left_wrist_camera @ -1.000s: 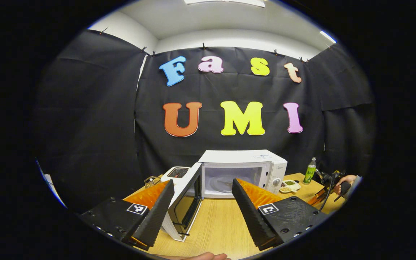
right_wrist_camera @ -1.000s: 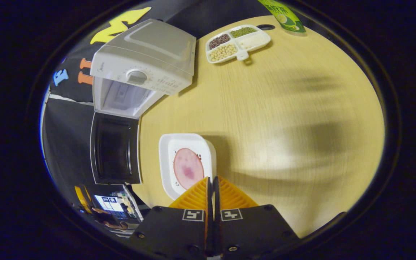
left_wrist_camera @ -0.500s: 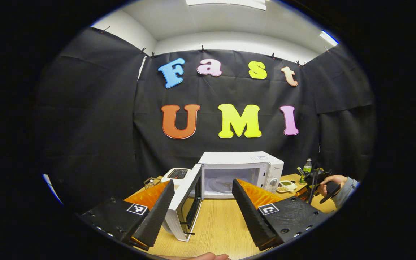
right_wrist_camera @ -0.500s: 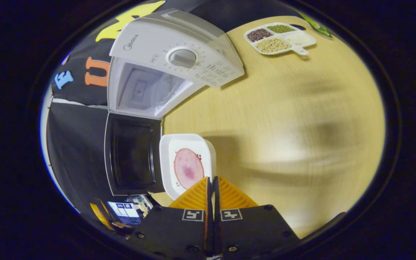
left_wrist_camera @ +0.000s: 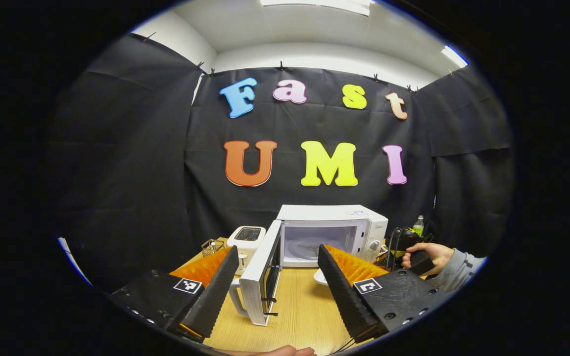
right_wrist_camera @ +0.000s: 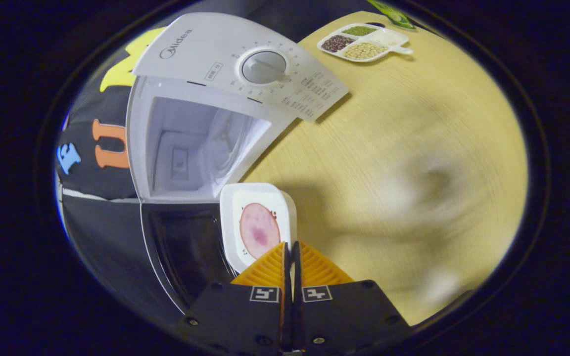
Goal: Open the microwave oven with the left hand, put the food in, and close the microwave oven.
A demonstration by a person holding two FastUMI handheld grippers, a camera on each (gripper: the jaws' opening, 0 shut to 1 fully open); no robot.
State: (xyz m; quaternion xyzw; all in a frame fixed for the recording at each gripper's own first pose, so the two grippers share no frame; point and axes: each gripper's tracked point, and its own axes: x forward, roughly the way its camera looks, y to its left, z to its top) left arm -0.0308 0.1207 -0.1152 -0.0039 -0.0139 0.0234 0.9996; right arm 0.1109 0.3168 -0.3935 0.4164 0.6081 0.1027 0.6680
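Plate (right_wrist_camera: 258, 225) of food, pinched at its rim by the clenched right gripper (right_wrist_camera: 292, 257), now nearer the open microwave (right_wrist_camera: 201, 133) cavity just ahead than a second ago, insertion imminent; left gripper (left_wrist_camera: 277, 267) released, idle.

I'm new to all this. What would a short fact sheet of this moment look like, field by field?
Microwave: white microwave oven, door swung open, cavity without food.
Food: white square plate with a pink ham slice, just outside the cavity.
Right hand-held gripper: shut on the plate's rim.
Left hand-held gripper: open, holding nothing.
Table: light wooden table, white divided dish of beans at the far side.
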